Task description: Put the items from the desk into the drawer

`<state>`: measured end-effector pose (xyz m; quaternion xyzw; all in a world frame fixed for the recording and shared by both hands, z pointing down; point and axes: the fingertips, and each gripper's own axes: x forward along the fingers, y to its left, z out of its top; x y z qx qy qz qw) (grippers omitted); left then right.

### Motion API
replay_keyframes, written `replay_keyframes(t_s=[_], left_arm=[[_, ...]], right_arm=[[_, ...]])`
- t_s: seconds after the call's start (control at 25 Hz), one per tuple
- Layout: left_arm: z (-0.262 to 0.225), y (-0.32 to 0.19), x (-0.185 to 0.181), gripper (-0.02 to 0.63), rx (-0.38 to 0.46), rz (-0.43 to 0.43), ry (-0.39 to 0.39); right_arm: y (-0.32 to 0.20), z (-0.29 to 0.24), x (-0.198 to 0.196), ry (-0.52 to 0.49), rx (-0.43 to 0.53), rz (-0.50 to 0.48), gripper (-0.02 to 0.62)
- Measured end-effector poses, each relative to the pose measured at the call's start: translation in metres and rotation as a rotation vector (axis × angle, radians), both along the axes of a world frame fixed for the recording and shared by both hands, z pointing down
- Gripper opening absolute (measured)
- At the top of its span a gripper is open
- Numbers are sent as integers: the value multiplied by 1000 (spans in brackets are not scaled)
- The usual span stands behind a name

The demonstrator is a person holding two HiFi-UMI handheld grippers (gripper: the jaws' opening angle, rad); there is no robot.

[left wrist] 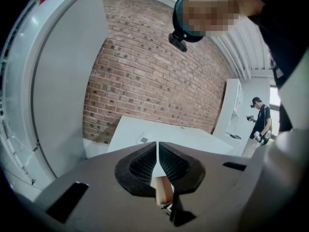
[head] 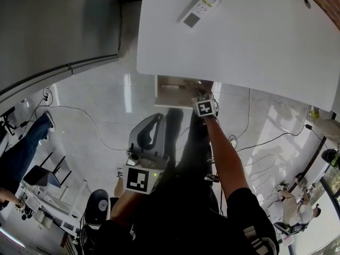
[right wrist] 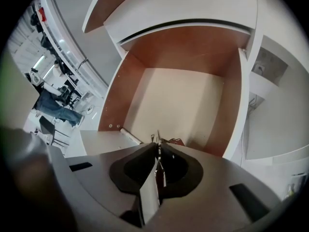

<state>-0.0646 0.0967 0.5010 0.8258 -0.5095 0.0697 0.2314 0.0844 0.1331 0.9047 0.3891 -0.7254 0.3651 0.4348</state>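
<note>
The right gripper (right wrist: 158, 149) is pinching a thin thing (right wrist: 149, 193) over the drawer (right wrist: 178, 100) and should go low before letting go; the left gripper (left wrist: 158, 151) is hanging closed, empty.

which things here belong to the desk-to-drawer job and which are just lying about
Job:
remote control on the white desk
open drawer
thin metal item, gripped in the right tongs at the drawer

Lying about:
floor cables
bystander in jeans
brick wall
</note>
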Motion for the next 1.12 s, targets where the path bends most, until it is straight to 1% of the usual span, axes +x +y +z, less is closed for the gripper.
replay_keyframes(t_s=[0.04,0.16,0.32,0.48,0.6,0.92,1.0,1.04,1.12], left_arm=[[0,0,0,14,-1,-1,1],[1,-1,-1,14,-2,-8,3],[2,-1,-4,14,-7,-25,9],[5,1,-5,14,-14,-33,13],[5,2,-6,14,-15,-41,18],[-1,2,-7,14,-5,-48,20],[-4,1,-8,14,6,-47,17],[-7,0,-8,14,10,-47,17],[-14,0,-9,14,15,-53,21]], right_arm=[[-1,2,1,5,2,-2,26],[4,10,4,21,-39,5,28],[6,15,8,39,-57,-1,34],[4,18,8,45,-32,-5,46],[7,12,10,65,-72,6,57],[4,9,11,73,-65,3,60],[3,6,11,73,-72,15,60],[3,4,11,67,-74,27,58],[5,-3,12,50,-71,46,15]])
